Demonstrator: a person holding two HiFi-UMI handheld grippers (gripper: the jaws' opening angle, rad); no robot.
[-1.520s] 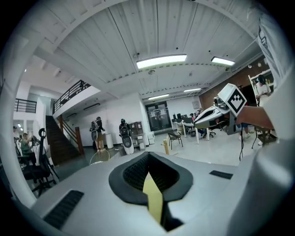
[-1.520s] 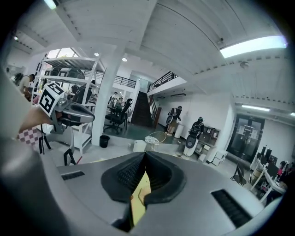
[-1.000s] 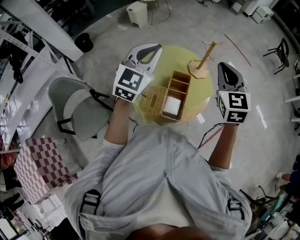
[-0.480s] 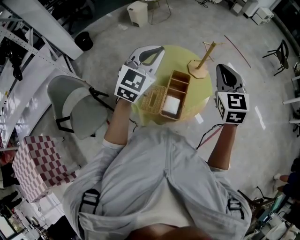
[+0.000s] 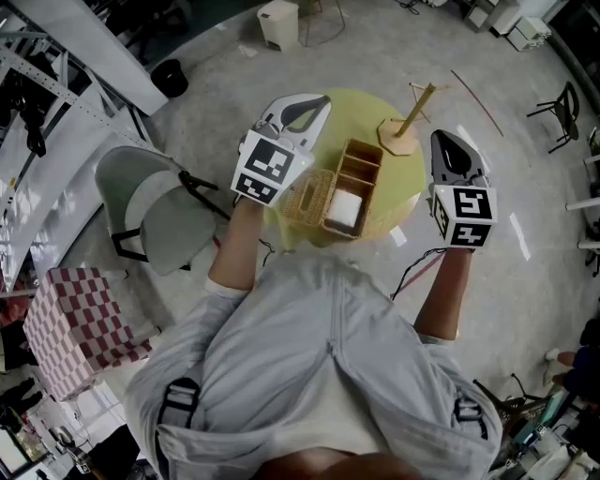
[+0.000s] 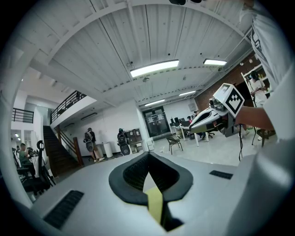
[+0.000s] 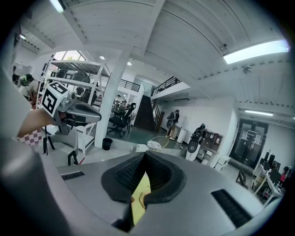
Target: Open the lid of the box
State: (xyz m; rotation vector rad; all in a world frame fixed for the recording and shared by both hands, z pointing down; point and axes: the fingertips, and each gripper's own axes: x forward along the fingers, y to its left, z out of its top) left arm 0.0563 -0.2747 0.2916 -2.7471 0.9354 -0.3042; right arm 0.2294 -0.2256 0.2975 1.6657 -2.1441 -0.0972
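Note:
A wooden box [image 5: 353, 186] with open-topped compartments stands on a round yellow table [image 5: 398, 202]; a white block [image 5: 345, 210] fills its near compartment. A woven wicker panel [image 5: 309, 200] lies against the box's left side. My left gripper [image 5: 314, 103] hovers above the table's left part, left of the box, jaws shut and empty. My right gripper [image 5: 442, 141] hangs over the table's right edge, shut with nothing in it. Both gripper views look out level across the room; only a yellow sliver of table [image 6: 156, 203] shows under the shut left gripper [image 6: 148, 171] and the shut right gripper [image 7: 144, 177].
A wooden stand with a slanted stick [image 5: 405, 129] sits at the table's far side. A grey chair [image 5: 155, 211] is left of the table, a checkered box [image 5: 80, 323] further left. A white bin [image 5: 279, 21] and a black bin [image 5: 171, 80] stand beyond. People stand far off.
The left gripper has drifted slightly right, closer to the box. The right gripper has barely moved. Box and wicker panel lie as before.

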